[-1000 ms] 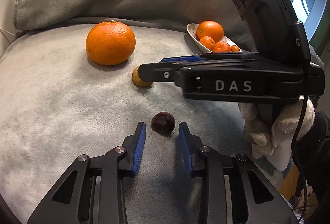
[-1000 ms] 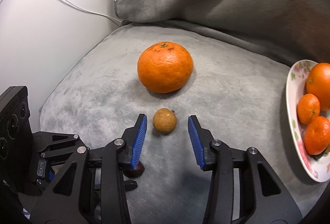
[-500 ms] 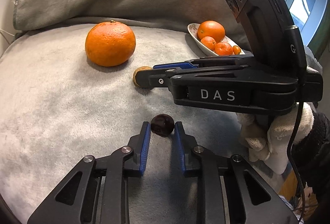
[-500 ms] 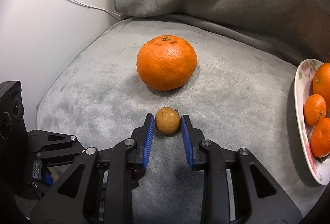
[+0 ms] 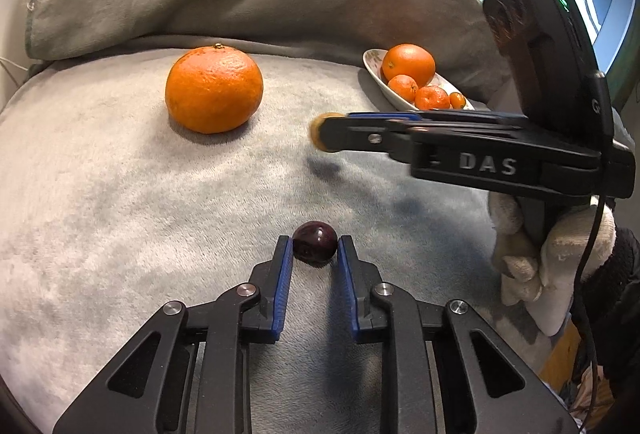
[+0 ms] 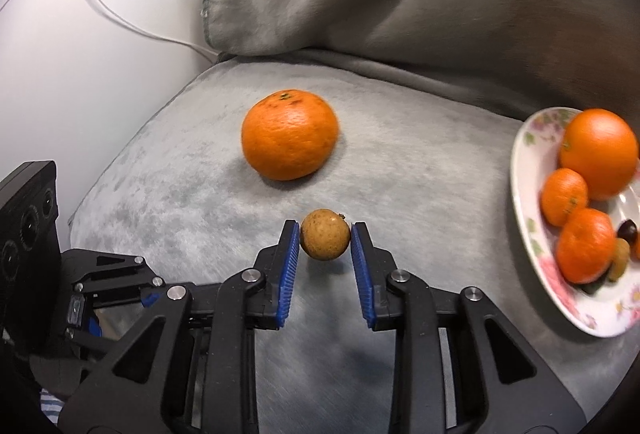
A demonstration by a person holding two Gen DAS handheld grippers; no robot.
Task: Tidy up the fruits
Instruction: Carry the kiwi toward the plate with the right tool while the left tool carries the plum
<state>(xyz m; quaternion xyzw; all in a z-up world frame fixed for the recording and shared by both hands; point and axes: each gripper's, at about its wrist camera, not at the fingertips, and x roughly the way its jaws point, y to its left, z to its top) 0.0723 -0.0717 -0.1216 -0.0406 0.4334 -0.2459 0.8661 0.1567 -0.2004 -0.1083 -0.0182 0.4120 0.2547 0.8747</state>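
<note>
Though blurred, right tongs seemingly clamped on brown fruit, left tongs on dark fruit.

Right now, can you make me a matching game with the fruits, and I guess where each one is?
Things:
1. big orange
2. small brown fruit
3. dark purple fruit
4. three oranges

Places:
A. on the flowered plate
B. pinched between the right gripper's fingers, off the blanket
C. alone on the grey blanket, untouched
D. pinched between the left gripper's fingers, down on the blanket

Pairs: 1-C, 2-B, 3-D, 4-A
</note>
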